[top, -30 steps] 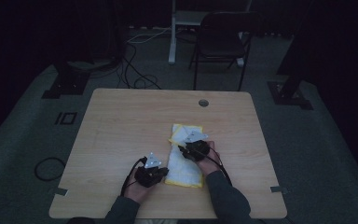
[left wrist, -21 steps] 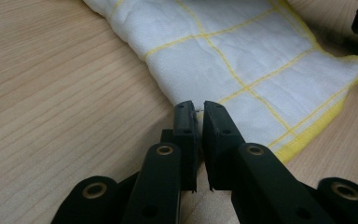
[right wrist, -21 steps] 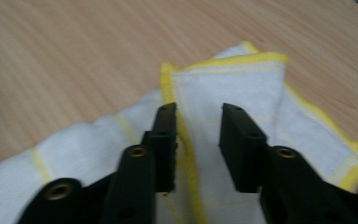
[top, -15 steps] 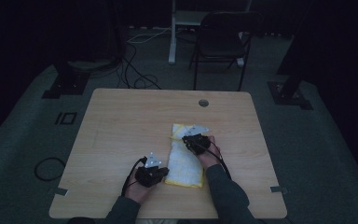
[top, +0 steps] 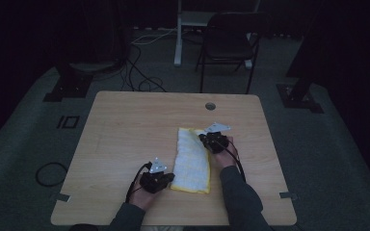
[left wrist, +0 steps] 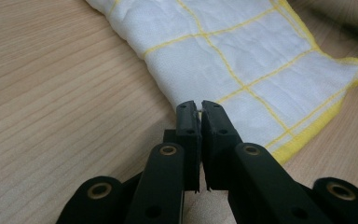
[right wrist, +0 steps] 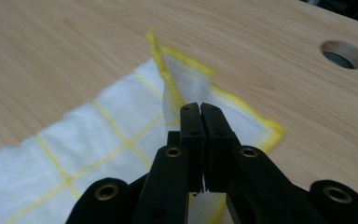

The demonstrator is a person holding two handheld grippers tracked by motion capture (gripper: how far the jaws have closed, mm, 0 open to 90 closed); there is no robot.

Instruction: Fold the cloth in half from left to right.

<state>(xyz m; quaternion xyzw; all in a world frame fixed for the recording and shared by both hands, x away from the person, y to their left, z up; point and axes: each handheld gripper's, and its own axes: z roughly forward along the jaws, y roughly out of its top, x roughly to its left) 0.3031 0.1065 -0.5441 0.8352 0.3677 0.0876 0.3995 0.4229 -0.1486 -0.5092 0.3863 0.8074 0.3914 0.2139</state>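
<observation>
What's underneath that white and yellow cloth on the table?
The cloth lies folded on the bare wooden table. Its own lower layers and the wood beneath are covered; anything between them can't be seen.

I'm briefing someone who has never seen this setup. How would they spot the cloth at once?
Look at the wooden table, toward its near edge between the person's two hands. The cloth lies there as a long folded strip: white, crossed by thin yellow grid lines, with a yellow border. The left gripper and right gripper meet its opposite ends.
</observation>
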